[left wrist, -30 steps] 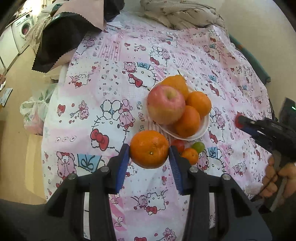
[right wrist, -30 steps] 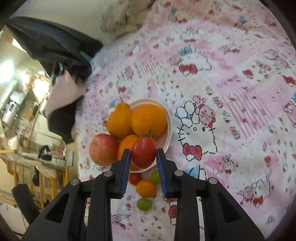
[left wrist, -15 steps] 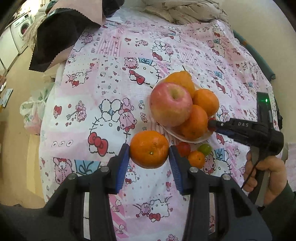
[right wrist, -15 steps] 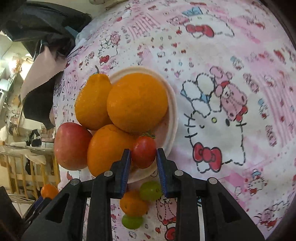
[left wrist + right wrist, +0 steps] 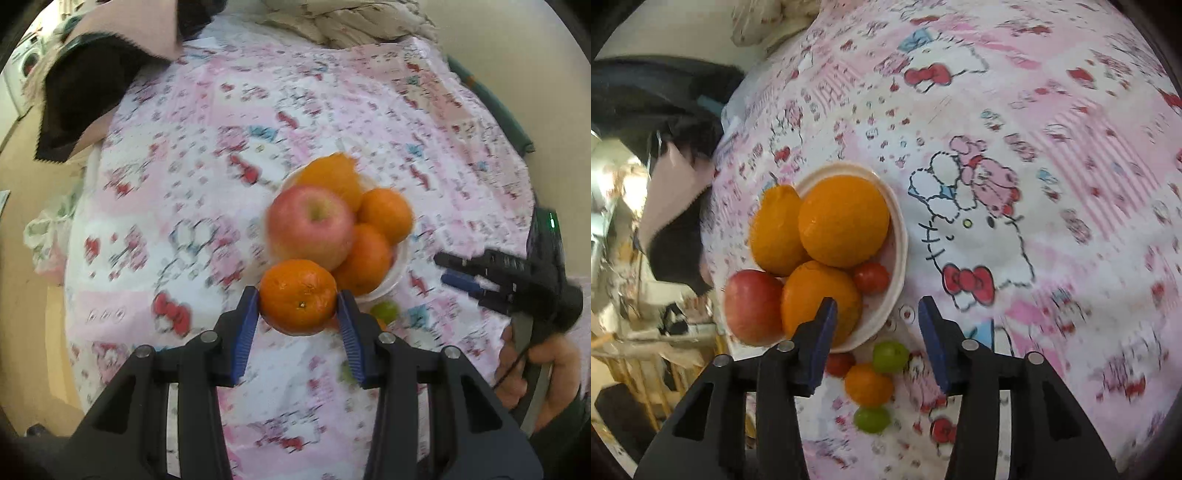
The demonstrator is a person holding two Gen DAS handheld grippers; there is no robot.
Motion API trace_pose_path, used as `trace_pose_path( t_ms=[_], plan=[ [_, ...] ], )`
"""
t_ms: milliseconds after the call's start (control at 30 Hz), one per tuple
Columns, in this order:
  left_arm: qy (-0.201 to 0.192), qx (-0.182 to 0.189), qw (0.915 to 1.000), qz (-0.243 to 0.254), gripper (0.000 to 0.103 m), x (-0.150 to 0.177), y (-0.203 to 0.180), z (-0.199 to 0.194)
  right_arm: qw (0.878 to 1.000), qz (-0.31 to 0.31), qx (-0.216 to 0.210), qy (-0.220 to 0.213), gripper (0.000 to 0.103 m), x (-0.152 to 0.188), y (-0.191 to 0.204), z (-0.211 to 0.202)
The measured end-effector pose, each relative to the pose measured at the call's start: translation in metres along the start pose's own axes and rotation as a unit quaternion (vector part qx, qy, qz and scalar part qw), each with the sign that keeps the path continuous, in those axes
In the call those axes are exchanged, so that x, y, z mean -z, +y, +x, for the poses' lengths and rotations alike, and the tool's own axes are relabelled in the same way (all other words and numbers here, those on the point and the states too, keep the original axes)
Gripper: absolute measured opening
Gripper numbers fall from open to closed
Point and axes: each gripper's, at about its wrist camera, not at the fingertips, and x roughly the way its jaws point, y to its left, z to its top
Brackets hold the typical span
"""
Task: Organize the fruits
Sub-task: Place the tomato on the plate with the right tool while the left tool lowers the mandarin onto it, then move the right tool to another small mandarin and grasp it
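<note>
Left gripper (image 5: 298, 295): blue pads closed on a tangerine (image 5: 297, 296), one pad pressing each side; fruit held above the cloth, just in front of the plate's near rim.
Right gripper (image 5: 875, 308): jaws spread wide, nothing between them; poised over the plate's near edge. In the left wrist view it shows at the right, apart from the plate, a hand (image 5: 535, 369) on its handle.
Plate (image 5: 899, 236): white, shallow, on the pink cartoon-print cloth (image 5: 1052, 184).
On plate: red apple (image 5: 753, 306) at the left edge, three oranges piled together, the biggest orange (image 5: 844, 220) on top; a cherry tomato (image 5: 871, 277) sits against the inner rim beside them.
Loose fruit on cloth: just outside the near rim, a second red tomato (image 5: 840, 363), a green grape (image 5: 890, 356), a small orange fruit (image 5: 868, 384), another green grape (image 5: 871, 419); clustered, some touching.
Surroundings: crumpled beige fabric (image 5: 343, 18) at the far end; dark cloth with pink lining (image 5: 85, 85) hanging off the far left corner.
Image quality: motion blur in both views.
</note>
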Motion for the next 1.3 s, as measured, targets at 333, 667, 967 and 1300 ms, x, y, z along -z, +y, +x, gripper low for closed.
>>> trace_pose_path(
  t_ms=[333, 667, 967, 1300],
  plan=[
    [0.053, -0.008, 0.9950, 0.084, 0.039, -0.079, -0.093, 0.061, 0.994, 0.062, -0.084, -0.030, 0.077, -0.005, -0.016, -0.048],
    [0.099, -0.080, 0.9880, 0.087, 0.040, -0.086, -0.102, 0.122, 0.993, 0.057, -0.102, -0.034, 0.077, -0.020, -0.012, -0.056],
    [0.087, -0.093, 0.9871, 0.097, 0.066, -0.083, -0.111, 0.116, 0.992, 0.065, -0.104, -0.038, 0.077, -0.025, -0.014, -0.056],
    [0.039, -0.075, 0.9947, 0.060, 0.075, -0.077, -0.086, 0.062, 0.993, 0.064, -0.091, -0.040, 0.077, -0.024, -0.015, -0.055]
  ],
)
